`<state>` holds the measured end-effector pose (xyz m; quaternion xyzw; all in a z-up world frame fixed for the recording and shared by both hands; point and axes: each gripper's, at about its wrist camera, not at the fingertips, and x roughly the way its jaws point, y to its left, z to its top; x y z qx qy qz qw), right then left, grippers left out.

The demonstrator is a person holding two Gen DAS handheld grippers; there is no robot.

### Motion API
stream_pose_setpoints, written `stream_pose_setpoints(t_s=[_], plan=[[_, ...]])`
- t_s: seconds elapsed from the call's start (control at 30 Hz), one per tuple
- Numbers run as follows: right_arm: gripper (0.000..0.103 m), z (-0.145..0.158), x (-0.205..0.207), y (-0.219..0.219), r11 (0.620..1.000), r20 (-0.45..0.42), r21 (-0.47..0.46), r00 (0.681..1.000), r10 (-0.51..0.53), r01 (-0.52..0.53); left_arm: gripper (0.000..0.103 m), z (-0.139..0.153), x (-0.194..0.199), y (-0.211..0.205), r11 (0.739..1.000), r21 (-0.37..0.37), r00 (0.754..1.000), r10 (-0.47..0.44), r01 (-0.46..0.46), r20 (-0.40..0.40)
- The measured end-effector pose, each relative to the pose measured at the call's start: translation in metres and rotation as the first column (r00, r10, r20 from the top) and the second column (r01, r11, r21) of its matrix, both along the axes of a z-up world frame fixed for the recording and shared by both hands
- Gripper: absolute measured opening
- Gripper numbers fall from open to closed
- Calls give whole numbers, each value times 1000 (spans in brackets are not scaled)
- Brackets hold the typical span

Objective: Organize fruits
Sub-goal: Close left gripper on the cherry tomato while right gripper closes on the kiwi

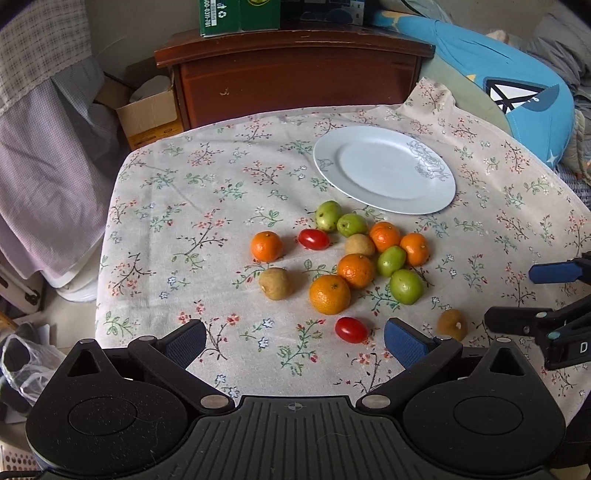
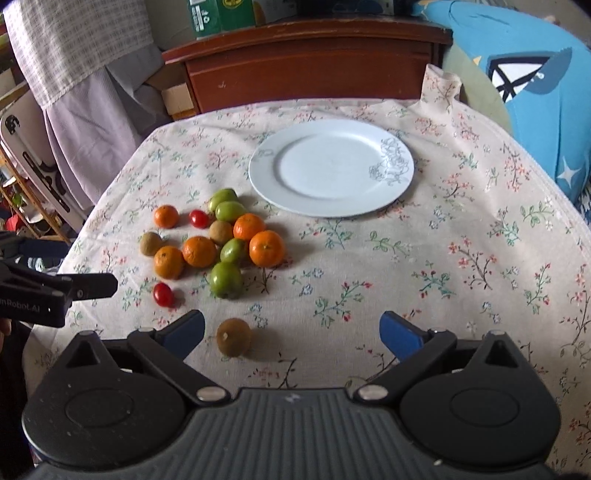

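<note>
An empty white plate (image 1: 384,170) (image 2: 330,173) lies on the floral tablecloth (image 1: 207,206) (image 2: 461,258). In front of it sit several oranges (image 1: 329,294) (image 2: 266,248), several green fruits (image 1: 406,286) (image 2: 225,280), brown fruits (image 1: 275,283) (image 2: 233,336) and two red tomatoes (image 1: 351,329) (image 2: 163,294). My left gripper (image 1: 295,338) is open and empty, just short of the near tomato. My right gripper (image 2: 291,330) is open and empty; a brown fruit lies on the cloth by its left finger. It also shows in the left wrist view (image 1: 532,295).
A dark wooden cabinet (image 1: 295,74) (image 2: 314,62) stands behind the table, with green boxes (image 1: 236,14) on top. A blue cushion (image 1: 517,85) (image 2: 524,74) lies at the right. A cardboard box (image 1: 151,118) and hanging cloth (image 1: 48,147) are at the left.
</note>
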<state>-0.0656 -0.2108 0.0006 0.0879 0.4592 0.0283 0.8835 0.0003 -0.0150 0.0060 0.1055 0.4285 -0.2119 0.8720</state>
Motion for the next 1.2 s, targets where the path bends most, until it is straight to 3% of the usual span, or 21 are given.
stream_pose_setpoints(t_s=[0.17, 0.4, 0.53, 0.67, 0.77, 0.97, 1.2], plan=[[89, -7, -5, 18, 994, 25, -53, 995, 96, -95, 102, -6, -1, -5, 999, 53, 1000, 0, -1, 22], [59, -16, -3, 27, 986, 39, -26, 985, 166, -166, 101, -7, -3, -3, 1000, 14, 999, -10, 10, 30], [45, -18, 0, 25, 987, 55, -8, 986, 158, -158, 91, -11, -5, -10, 998, 6, 998, -57, 57, 32], [44, -18, 3, 27, 986, 66, -19, 983, 169, -169, 75, -18, -3, -15, 997, -13, 997, -73, 73, 13], [44, -20, 4, 29, 985, 60, -25, 983, 174, -173, 75, -21, -1, -17, 996, -42, 996, -84, 84, 0], [44, -22, 6, 29, 985, 53, -37, 984, 171, -169, 75, -30, 1, -27, 995, -26, 995, -95, 95, -4], [44, -25, 8, 29, 986, 44, -39, 985, 165, -163, 40, -40, 6, -29, 995, -35, 994, -96, 95, -49]])
